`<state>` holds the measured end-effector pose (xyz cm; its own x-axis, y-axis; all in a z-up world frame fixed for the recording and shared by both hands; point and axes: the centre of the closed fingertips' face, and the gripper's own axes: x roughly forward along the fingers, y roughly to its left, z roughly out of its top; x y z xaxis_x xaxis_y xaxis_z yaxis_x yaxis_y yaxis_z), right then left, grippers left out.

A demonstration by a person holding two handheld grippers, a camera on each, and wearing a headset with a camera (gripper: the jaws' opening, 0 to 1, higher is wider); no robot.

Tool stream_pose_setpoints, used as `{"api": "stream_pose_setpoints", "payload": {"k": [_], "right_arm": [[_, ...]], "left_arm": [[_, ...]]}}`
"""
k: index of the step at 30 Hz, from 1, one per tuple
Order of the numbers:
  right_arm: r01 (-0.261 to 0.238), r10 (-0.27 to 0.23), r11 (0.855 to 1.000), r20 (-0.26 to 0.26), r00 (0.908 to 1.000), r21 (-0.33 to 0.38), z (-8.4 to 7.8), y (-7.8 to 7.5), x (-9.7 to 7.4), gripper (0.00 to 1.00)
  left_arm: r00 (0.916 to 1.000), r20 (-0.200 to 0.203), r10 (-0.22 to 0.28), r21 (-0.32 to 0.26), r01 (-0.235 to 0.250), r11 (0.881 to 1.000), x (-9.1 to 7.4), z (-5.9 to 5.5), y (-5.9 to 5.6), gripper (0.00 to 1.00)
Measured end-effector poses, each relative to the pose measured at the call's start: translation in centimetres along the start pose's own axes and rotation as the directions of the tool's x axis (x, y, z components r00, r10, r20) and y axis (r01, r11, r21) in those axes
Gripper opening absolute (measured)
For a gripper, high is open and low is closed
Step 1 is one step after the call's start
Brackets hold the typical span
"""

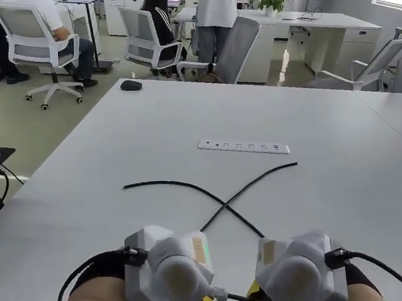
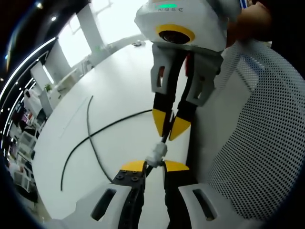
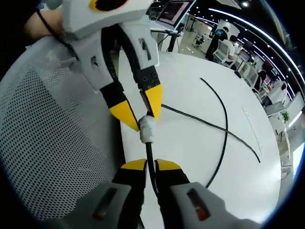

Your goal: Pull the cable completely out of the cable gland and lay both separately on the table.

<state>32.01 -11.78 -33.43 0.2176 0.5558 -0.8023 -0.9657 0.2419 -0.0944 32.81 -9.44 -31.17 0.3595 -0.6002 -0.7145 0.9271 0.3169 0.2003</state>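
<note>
Low over the table's near edge, a small white cable gland (image 1: 219, 295) sits on a black cable (image 1: 237, 298) between my two grippers. In the left gripper view, my left gripper (image 2: 155, 166) is shut on the gland (image 2: 156, 152), and the right gripper (image 2: 170, 125) comes in from above, pinching the cable (image 2: 165, 137) just past it. The right gripper view has my right gripper (image 3: 151, 165) shut on the cable (image 3: 149, 152), which runs up into the gland (image 3: 147, 130) held by the left gripper (image 3: 140, 112). The cable still passes into the gland.
Two long black cable runs (image 1: 223, 203) cross in the middle of the white table (image 1: 88, 169). Behind them lies a white power strip (image 1: 243, 146), and a dark mouse-like object (image 1: 131, 85) at the far edge. Office chairs and people stand beyond. A white mesh chair back (image 2: 257, 133) is close by.
</note>
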Motion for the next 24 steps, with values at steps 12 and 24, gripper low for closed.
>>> {"api": "stream_pose_setpoints", "payload": {"k": [12,24], "right_arm": [[-0.018,0.02,0.999,0.054,0.9983,-0.034,1.2,0.4,-0.3,0.02],[-0.014,0.025,0.992,0.086,0.996,-0.127,2.3,0.9,-0.4,0.02]], "left_arm": [[0.9997,0.022,-0.002,0.048,0.001,0.999,0.6,0.4,-0.1,0.15],[0.9997,0.013,0.022,0.163,-0.024,0.986,0.8,0.2,-0.3,0.22]]}}
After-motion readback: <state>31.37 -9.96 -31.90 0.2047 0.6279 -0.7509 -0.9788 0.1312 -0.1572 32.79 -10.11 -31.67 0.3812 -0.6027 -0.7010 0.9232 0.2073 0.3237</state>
